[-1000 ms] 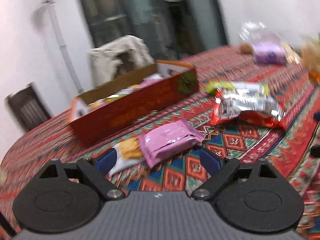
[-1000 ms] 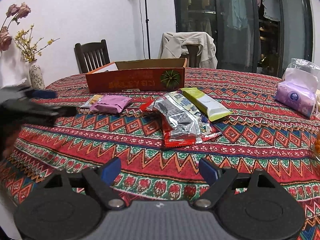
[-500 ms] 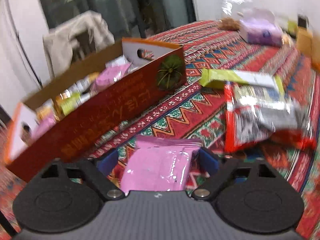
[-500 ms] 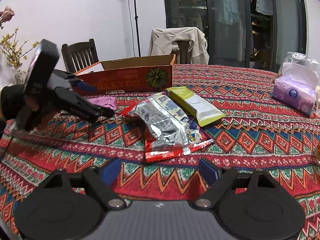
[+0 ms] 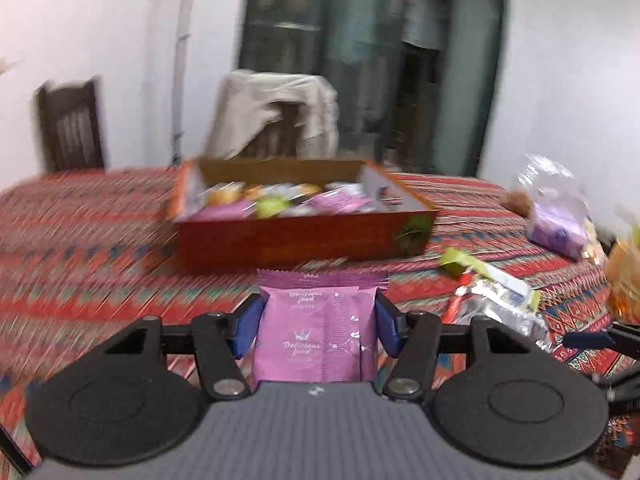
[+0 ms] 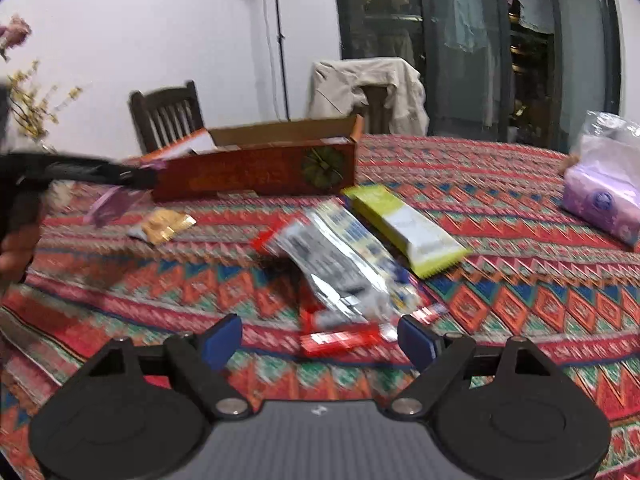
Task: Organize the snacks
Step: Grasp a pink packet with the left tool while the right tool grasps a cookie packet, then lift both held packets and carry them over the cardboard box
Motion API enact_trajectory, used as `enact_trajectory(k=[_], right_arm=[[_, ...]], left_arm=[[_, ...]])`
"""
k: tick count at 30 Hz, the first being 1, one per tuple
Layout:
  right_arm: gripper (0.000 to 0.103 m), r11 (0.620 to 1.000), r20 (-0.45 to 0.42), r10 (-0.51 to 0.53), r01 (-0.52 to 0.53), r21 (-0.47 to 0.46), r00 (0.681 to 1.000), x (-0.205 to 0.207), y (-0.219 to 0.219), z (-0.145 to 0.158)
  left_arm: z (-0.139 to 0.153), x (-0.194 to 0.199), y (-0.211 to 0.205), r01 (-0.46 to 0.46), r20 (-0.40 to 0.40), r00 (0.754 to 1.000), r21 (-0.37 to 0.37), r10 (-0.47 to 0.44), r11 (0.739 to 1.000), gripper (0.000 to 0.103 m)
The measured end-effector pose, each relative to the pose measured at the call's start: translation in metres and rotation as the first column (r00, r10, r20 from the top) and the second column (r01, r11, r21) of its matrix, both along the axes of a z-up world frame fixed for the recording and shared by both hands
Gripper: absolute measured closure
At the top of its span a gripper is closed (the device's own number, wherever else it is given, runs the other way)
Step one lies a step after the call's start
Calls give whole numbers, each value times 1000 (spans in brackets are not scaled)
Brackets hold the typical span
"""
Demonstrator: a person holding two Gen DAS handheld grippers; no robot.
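Sorting is partway done: the cardboard box (image 5: 304,236) straight ahead of the left gripper (image 5: 318,328) already holds a jumble of packets, while a small orange snack (image 6: 164,226), a silver-and-red bag (image 6: 340,276) and a green bar (image 6: 404,230) lie loose on the patterned tablecloth (image 6: 520,260). The left gripper's jaws have just been closing, and its blue pads press both edges of the pink packet (image 5: 318,332), held off the cloth and aimed at the box. The right gripper (image 6: 318,340) hovers wide apart and empty, tilted down, the silver-and-red bag just beyond its fingertips.
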State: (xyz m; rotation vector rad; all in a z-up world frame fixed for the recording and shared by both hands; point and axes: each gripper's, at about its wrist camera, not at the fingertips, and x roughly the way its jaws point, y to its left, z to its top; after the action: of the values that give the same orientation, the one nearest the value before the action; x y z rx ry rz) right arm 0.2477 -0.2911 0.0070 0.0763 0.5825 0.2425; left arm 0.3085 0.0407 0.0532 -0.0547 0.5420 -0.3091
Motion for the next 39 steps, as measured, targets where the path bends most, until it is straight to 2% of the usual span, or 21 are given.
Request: enact_trajectory(k=[2,4,8,11,15,17,20,22,23,24,25,27,29,30,34,37,39], right_arm=[[19,998,4,49,-49,33,999,9,11,7],[19,994,3,104,-104,22,995,24,34,14],[19,969,12,237,-235,-71,972,61,93,18],[20,932,-30,333,-334,-140,942,98,136,13],[20,897,-86,356,-366,-249,931,145,182,1],[20,884,-115,364,-382,-268,924,163,196,-5],[20,876,-111,394,-409,-257,913,182,209,-5],[24,879,-116,393,-410,-242,912,187,211,-5],[34,883,-123,397,-415,-220,910,189,212,-5],[50,889,-132,399,-418,-189,908,190,211,-4],[55,896,-135,391,-410,-172,910,188,209,-4],[63,898,-121,378,-395,-194,918,178,207,-5],[63,910,-100,349,-362,-201,932,161,198,-5],[63,922,-93,334,-346,-175,938,151,189,-4],[63,974,-56,225,-226,-10,973,101,134,1],[63,988,-51,153,-153,11,987,63,97,3],[63,993,-40,117,-118,-14,992,37,79,6]], left_arm=[[-9,-8,17,-53,-32,998,-4,53,999,44],[-20,-16,29,-102,-48,994,24,103,995,44],[-31,-26,55,-142,-52,988,26,143,990,44],[-34,-32,74,-169,-53,984,4,169,986,43],[-36,-41,95,-212,-56,976,-27,210,977,43],[-38,-45,100,-226,-61,973,-41,223,973,43],[-40,-51,103,-238,-64,970,-54,235,970,43],[-41,-52,103,-243,-69,969,-59,239,968,43],[-41,-53,102,-246,-71,968,-61,242,967,43],[-41,-54,100,-247,-72,968,-62,242,967,43],[-40,-55,98,-246,-73,968,-65,241,967,43],[-39,-56,91,-234,-74,971,-72,229,970,43],[-39,-58,82,-215,-75,975,-76,209,974,43],[-39,-60,75,-201,-76,978,-78,195,977,43],[-40,-63,45,-131,-95,988,-78,123,988,43],[-38,-65,16,-49,-94,995,-67,43,997,43],[-37,-64,-1,-8,-92,996,-51,3,999,43]])
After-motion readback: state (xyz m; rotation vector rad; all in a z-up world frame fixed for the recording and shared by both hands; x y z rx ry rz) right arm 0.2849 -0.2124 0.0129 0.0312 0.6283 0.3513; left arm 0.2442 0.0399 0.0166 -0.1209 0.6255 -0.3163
